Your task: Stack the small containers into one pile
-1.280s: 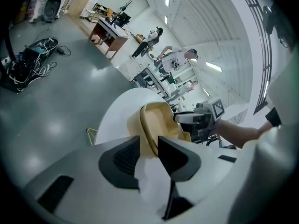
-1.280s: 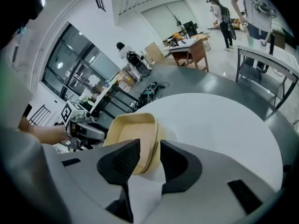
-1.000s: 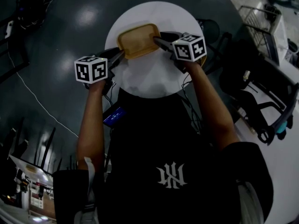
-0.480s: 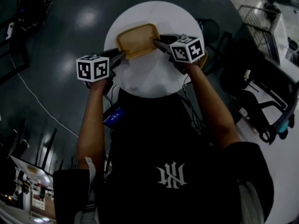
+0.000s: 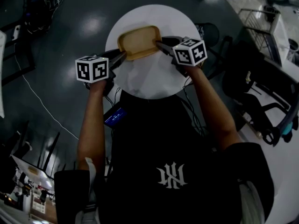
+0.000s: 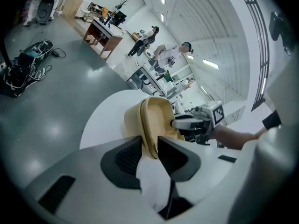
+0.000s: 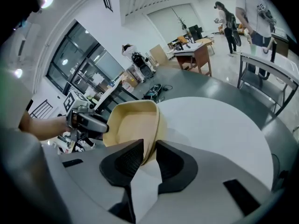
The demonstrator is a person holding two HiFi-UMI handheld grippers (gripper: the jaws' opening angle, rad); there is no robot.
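The two forearms reach out side by side. The left gripper (image 5: 121,56) bites the near-left rim of the tan container (image 5: 138,41), and its jaws have just been closing with the wall pinched between the pads. The right gripper (image 5: 160,44) has the opposite short end. Its jaws too have just been closing, and the rim sits between the pads with no gap I can make out, so I take both for firm grips.

The container sits toward the far-left part of the round white table (image 5: 154,78), open side up, held level between the two tools. From the left gripper's side its wall looks doubled, as if one container is nested in another, though I can't be sure. Whether it is clear of the tabletop I can't tell either.

To my eye this is the carry step: a container taken at both ends to go onto the pile. No second container shows on the bare table, so the next move needs a target found first. Then it wants an even lift, both ends level, and a straight lowering

Beyond the table lie dark floor (image 5: 70,41) and far-off desks
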